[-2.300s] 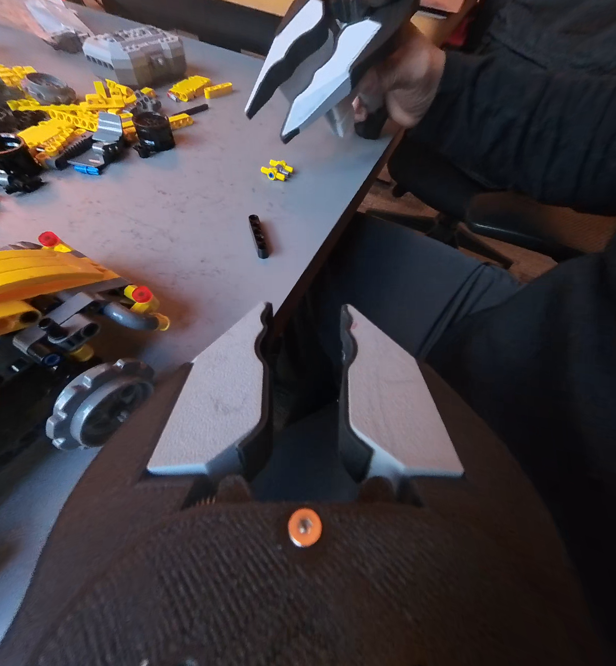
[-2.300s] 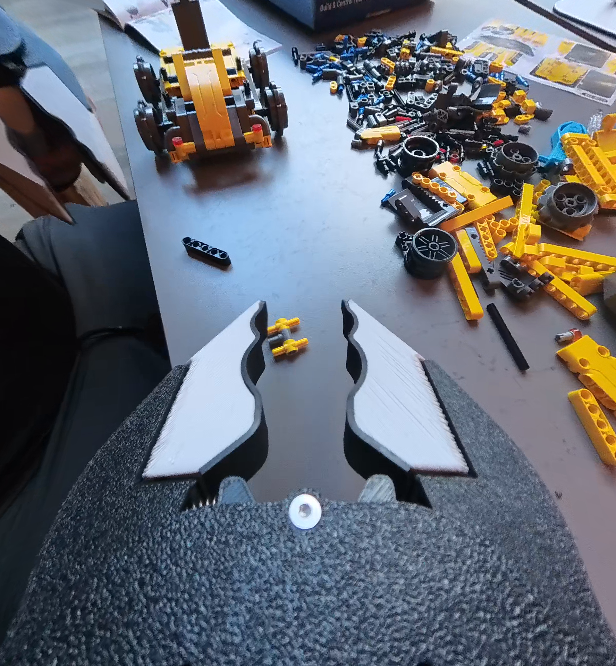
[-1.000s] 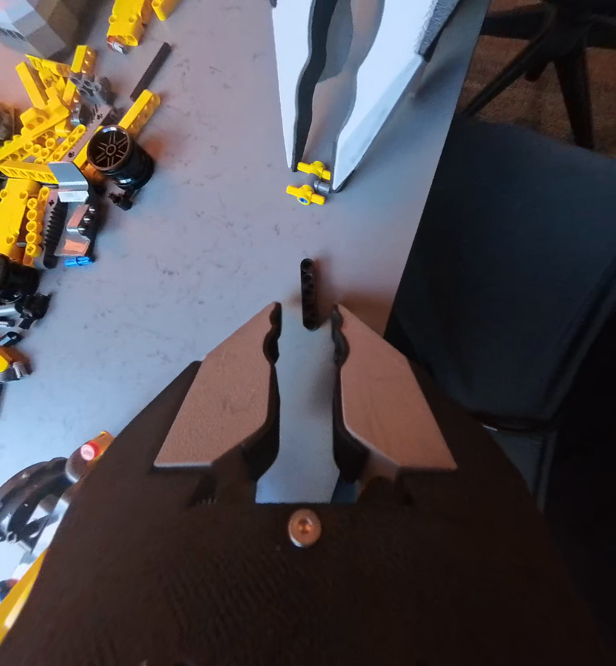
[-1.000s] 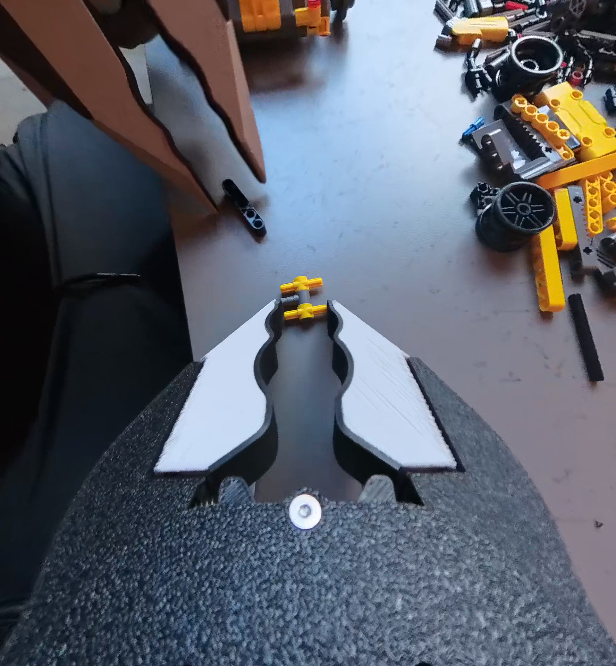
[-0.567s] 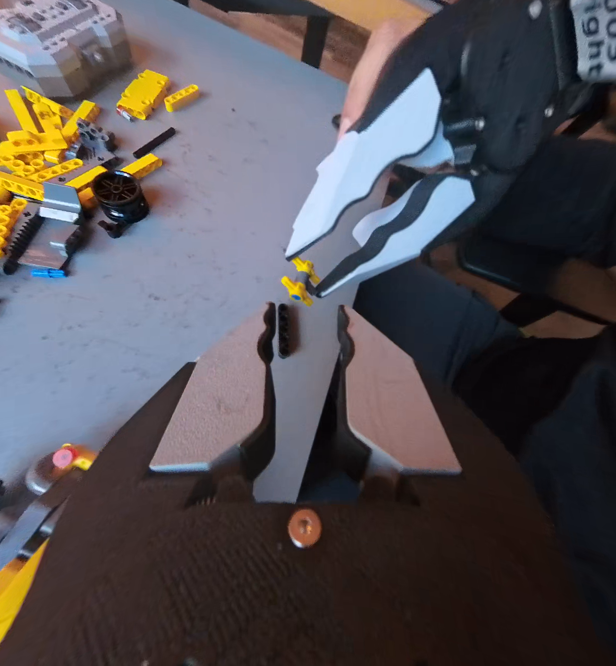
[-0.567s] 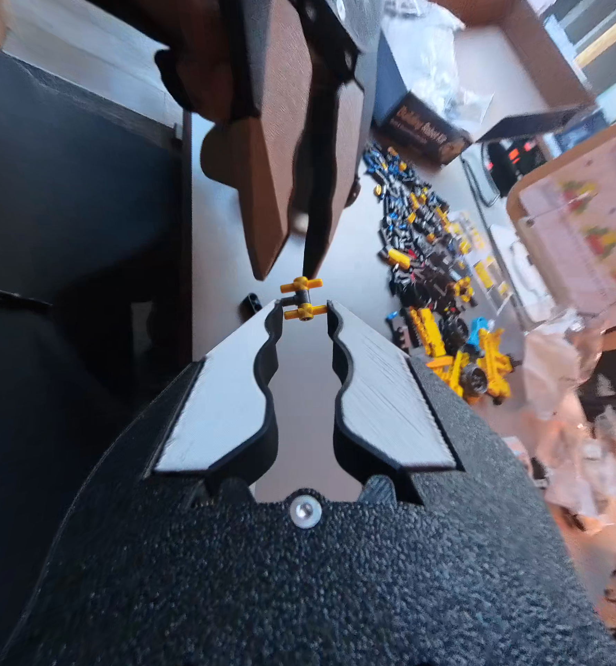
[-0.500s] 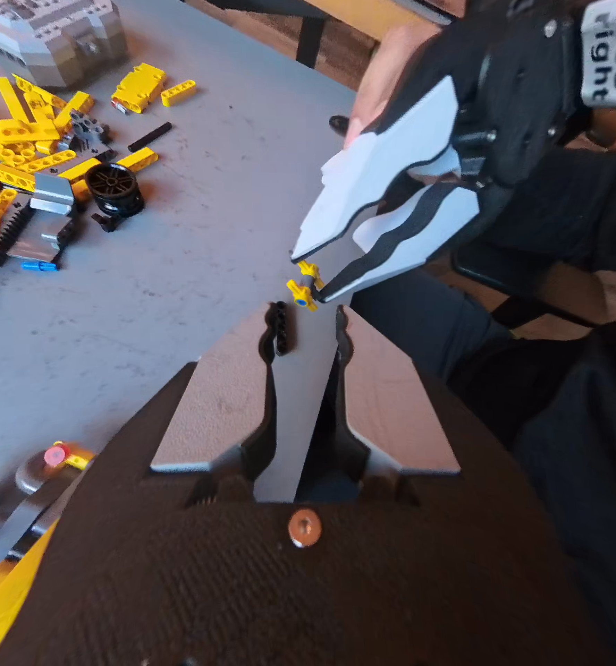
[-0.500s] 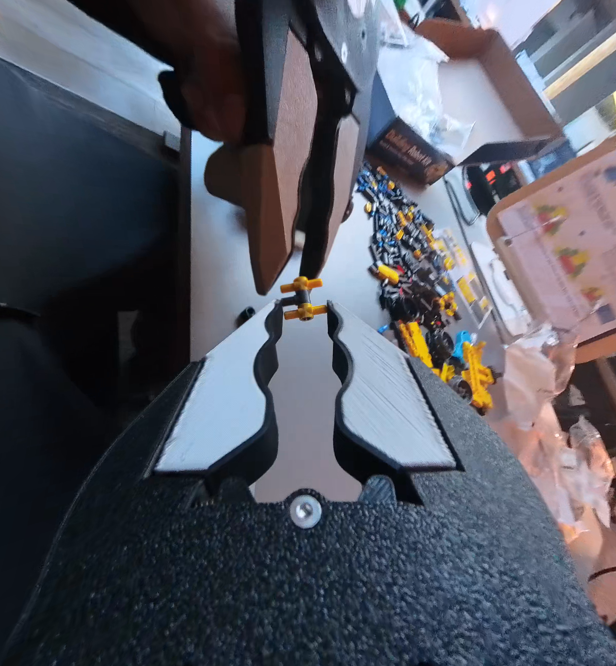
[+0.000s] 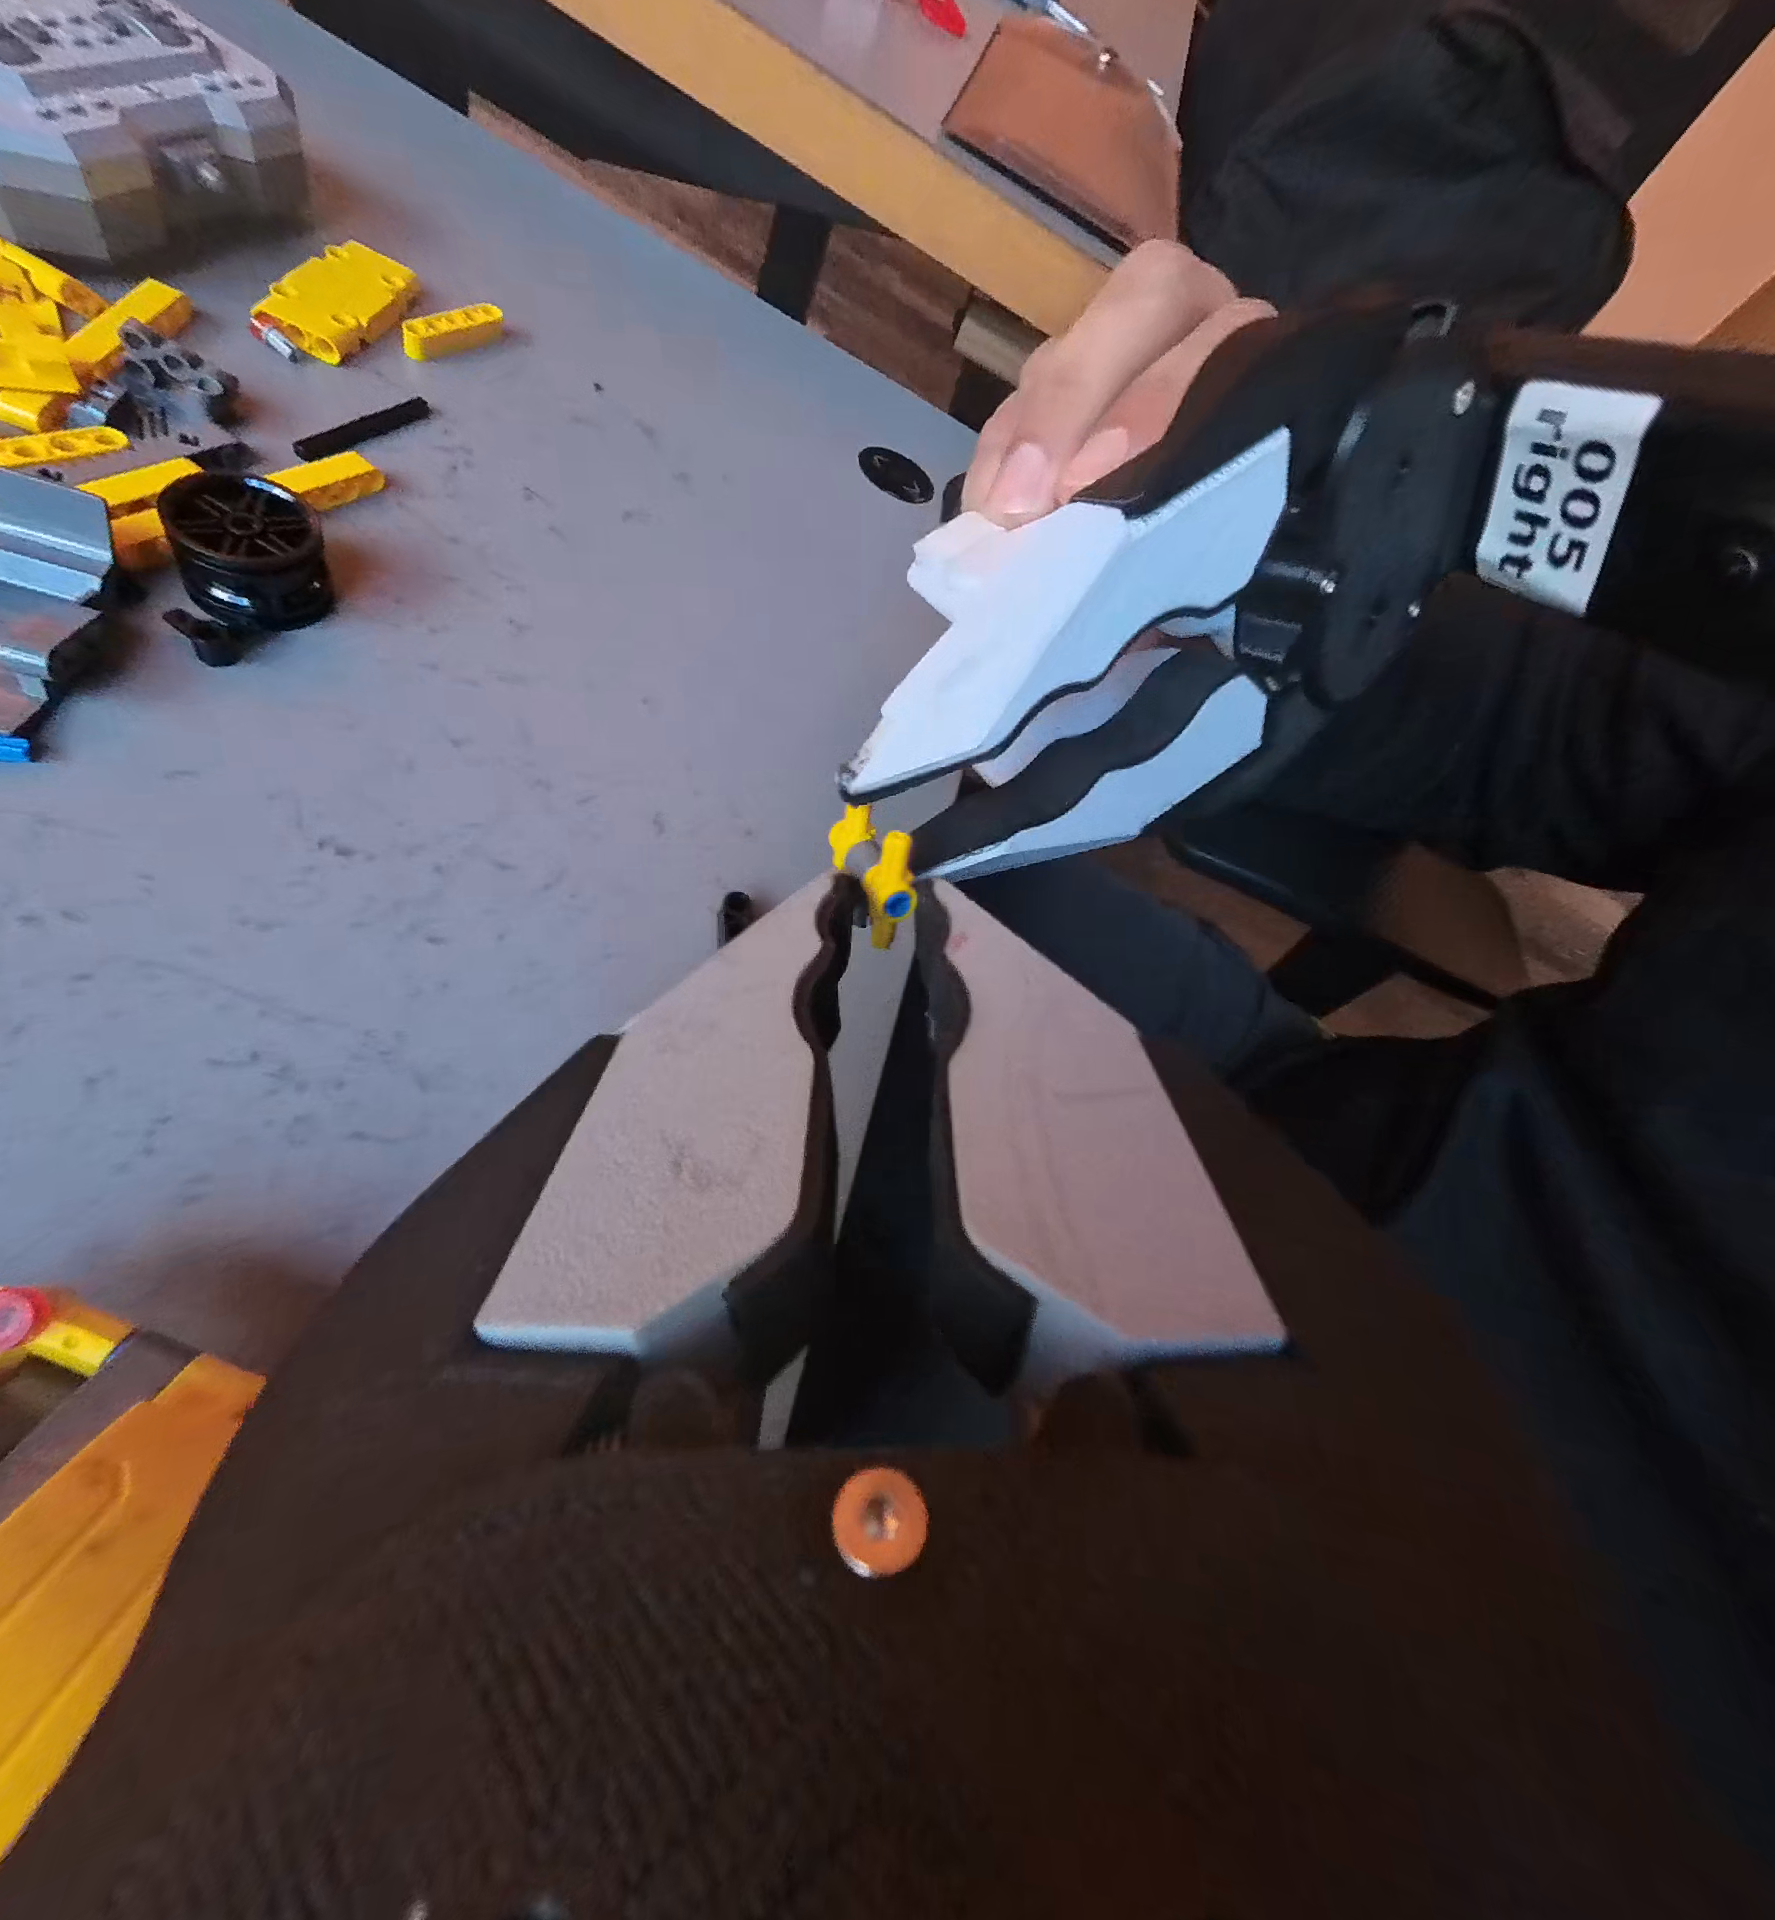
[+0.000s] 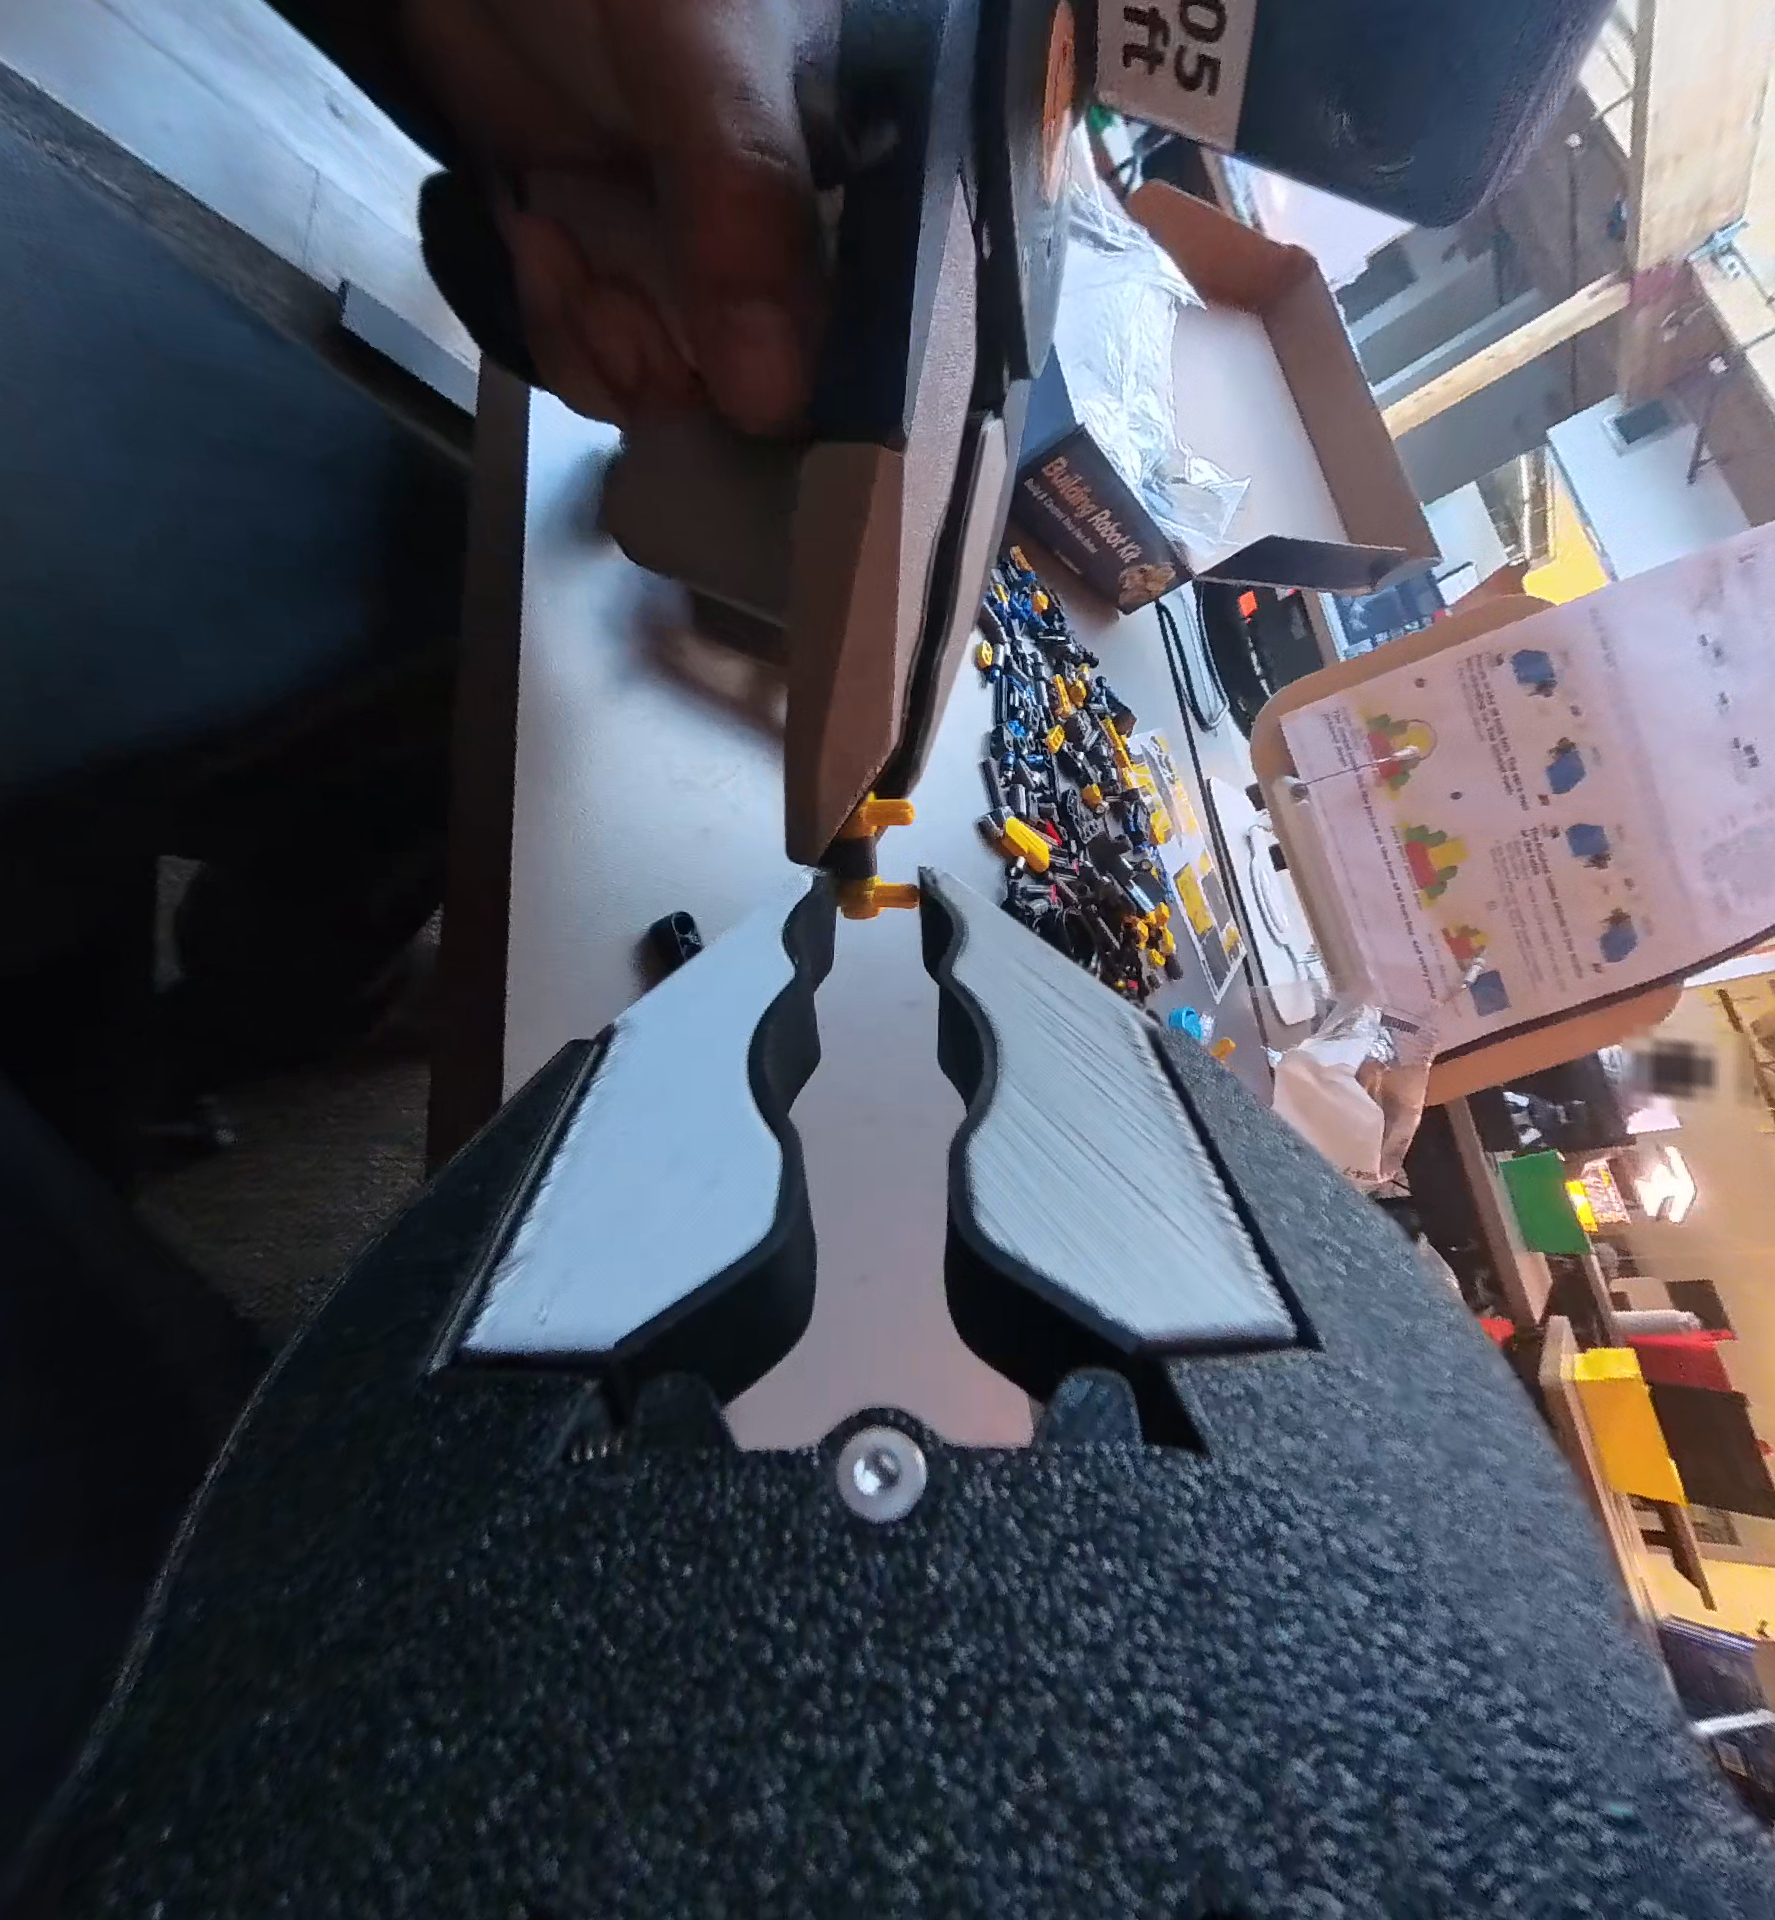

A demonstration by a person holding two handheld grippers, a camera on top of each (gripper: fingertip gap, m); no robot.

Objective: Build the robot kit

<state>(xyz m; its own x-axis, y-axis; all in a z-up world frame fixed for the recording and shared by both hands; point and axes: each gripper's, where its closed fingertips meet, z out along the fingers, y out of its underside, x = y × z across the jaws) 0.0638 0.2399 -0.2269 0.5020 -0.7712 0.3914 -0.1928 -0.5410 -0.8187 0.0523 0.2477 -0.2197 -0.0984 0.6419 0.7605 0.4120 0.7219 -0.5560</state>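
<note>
A small yellow connector piece (image 9: pixel 867 857) with a grey middle and a blue end is held in the air above the grey table's (image 9: pixel 343 935) edge. My right gripper (image 9: pixel 888 821), with white fingers, is shut on it from the upper right. In the right wrist view the piece (image 10: pixel 878 894) sits between my right gripper's (image 10: pixel 870 891) tips. My left gripper (image 9: pixel 878 899), with brown fingers, has narrowed onto the piece's other end; in the right wrist view it (image 10: pixel 852 821) comes down from above. A short black beam (image 9: pixel 732 912) lies on the table just left of the tips.
A black wheel (image 9: pixel 244 566), loose yellow beams (image 9: pixel 337 301) and a grey block (image 9: pixel 104 73) lie at the far left. A yellow vehicle model (image 9: pixel 41 1455) sits near left. Several small parts (image 10: pixel 1070 790), a dark box (image 10: pixel 1091 530) and a printed sheet (image 10: pixel 1589 769) lie farther along. The tips of both grippers are at nearly the same place.
My right gripper closed on the yellow piece and lifted it off the table. My left gripper left the black beam lying there, rose, met the piece and narrowed on it.
</note>
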